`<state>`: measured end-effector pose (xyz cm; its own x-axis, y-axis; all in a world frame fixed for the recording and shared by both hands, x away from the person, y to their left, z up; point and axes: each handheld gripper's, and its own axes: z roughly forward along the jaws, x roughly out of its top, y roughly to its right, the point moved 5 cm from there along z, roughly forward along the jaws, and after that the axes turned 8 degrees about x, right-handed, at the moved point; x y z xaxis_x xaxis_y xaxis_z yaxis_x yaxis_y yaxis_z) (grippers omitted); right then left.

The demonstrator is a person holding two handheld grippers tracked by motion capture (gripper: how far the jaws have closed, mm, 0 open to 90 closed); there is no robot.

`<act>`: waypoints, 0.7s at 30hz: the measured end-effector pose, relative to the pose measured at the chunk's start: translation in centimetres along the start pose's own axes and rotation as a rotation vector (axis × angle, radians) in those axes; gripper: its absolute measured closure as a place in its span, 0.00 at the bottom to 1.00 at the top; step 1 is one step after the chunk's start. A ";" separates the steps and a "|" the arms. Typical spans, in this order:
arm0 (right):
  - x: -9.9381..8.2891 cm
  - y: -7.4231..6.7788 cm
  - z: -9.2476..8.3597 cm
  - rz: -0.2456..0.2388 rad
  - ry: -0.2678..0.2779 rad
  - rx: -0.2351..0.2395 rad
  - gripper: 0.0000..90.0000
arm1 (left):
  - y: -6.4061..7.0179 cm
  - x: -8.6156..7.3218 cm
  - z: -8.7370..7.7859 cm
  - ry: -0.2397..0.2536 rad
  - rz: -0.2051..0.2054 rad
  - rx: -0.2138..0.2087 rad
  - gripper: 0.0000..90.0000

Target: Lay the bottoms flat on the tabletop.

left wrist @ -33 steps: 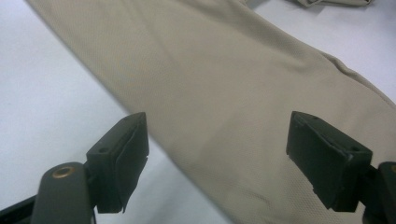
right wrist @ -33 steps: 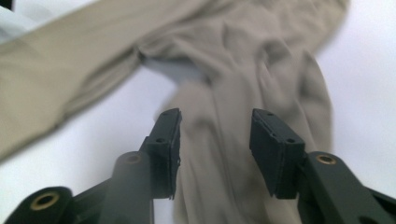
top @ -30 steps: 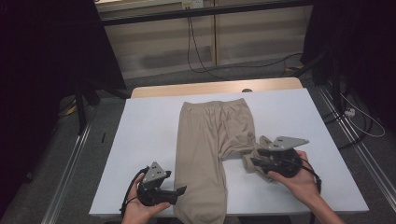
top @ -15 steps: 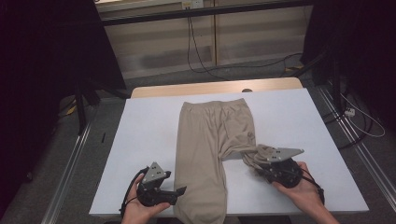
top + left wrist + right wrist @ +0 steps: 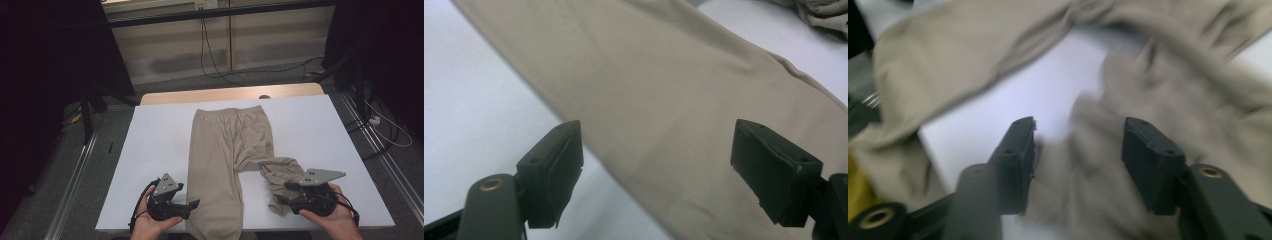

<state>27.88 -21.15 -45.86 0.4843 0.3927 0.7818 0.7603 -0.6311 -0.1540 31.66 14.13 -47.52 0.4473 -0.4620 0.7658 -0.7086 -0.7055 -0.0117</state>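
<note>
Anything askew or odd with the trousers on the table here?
Yes. One leg of the beige trousers lies flat and straight, but the other leg is crumpled and bent sideways beside the right hand-held gripper, whose jaws stand apart.

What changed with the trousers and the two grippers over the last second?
The right gripper slid toward the person along the crumpled trouser leg, dragging it slightly longer. Its jaws have just been opening; cloth lies between its fingers, not pinched. The left gripper stayed put, open, at the edge of the straight leg. The waistband and white table are unchanged.
</note>
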 end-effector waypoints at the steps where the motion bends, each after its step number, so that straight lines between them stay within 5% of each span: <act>1: 0.6 0.3 0.0 -0.002 0.019 -0.019 0.45 | 0.0 0.0 0.0 0.000 0.004 0.001 0.24; 3: 1.4 1.0 0.4 -0.001 0.026 -0.056 0.37 | 0.0 0.0 0.1 -0.002 0.007 0.000 0.24; 5: 1.7 1.7 1.4 0.001 0.005 -0.043 0.37 | 0.1 0.0 0.1 -0.006 0.013 -0.004 0.24; 10: -0.1 2.9 5.1 -0.016 -0.159 -0.071 0.40 | 0.0 -0.1 0.1 -0.011 0.000 -0.004 0.24; 13: -0.1 2.1 4.5 -0.031 -0.157 -0.107 0.75 | -0.1 -0.1 0.0 -0.010 0.001 0.000 0.24; 17: -0.8 0.5 3.6 -0.030 -0.154 -0.048 0.81 | -0.1 -0.1 0.0 -0.005 -0.001 0.003 0.24; 21: -1.8 -1.8 3.2 -0.050 -0.165 0.012 0.75 | -0.1 -0.1 0.0 -0.009 0.000 0.002 0.24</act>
<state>27.01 -18.60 -48.88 0.5095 0.5289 0.6788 0.7900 -0.6002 -0.1253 31.76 14.23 -47.59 0.4522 -0.4666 0.7601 -0.7076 -0.7065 -0.0127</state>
